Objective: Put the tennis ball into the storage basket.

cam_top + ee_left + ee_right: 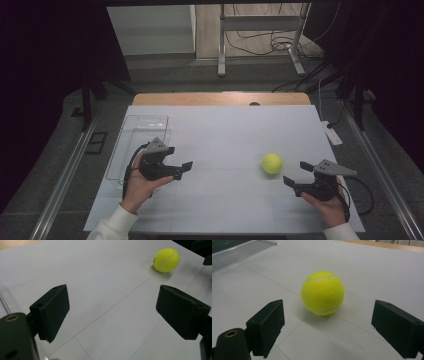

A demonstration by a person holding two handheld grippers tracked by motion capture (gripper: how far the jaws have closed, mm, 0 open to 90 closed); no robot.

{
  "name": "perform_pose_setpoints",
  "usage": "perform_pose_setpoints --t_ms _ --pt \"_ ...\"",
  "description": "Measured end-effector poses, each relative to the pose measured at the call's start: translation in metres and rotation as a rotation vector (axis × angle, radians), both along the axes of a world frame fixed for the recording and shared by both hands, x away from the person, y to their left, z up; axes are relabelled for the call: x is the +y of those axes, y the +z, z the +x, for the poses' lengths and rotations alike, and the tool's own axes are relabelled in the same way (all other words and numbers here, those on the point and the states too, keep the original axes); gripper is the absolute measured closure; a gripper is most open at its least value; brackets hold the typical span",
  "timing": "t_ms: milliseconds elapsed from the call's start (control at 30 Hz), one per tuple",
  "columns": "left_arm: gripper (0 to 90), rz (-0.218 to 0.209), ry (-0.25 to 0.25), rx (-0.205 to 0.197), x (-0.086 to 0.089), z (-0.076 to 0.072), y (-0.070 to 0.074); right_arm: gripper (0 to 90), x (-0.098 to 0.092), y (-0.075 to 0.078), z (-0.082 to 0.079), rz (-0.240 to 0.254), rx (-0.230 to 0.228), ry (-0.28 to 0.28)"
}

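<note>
Tennis ball (pixel 322 293) sits on the white table (pixel 225 135) just ahead of my right gripper (pixel 325 327), centred between its wide-open, empty jaws, likely lined up for a grasp. My left gripper (pixel 112 312), equally open and empty, waits well apart beside a clear tray (pixel 142 125).

Both grippers are matte black: the left gripper (pixel 183 170) and right gripper (pixel 296 175) each carry a grey three-cornered plate, blocky rectangular jaws with small screw holes, and a trailing black cable. White sleeves show at the lower frame edge.
</note>
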State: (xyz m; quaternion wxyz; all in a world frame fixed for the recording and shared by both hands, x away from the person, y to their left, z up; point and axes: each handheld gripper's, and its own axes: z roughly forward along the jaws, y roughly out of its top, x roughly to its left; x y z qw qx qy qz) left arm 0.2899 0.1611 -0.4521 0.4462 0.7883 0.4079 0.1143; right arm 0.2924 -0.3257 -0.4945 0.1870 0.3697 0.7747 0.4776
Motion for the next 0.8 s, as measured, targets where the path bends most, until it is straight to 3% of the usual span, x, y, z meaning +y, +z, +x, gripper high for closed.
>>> perform_pose_setpoints --t_ms 800 --pt "13.2 0.003 -0.032 0.008 -0.01 0.012 0.003 11.4 0.0 -0.001 0.001 0.002 0.002 0.003"
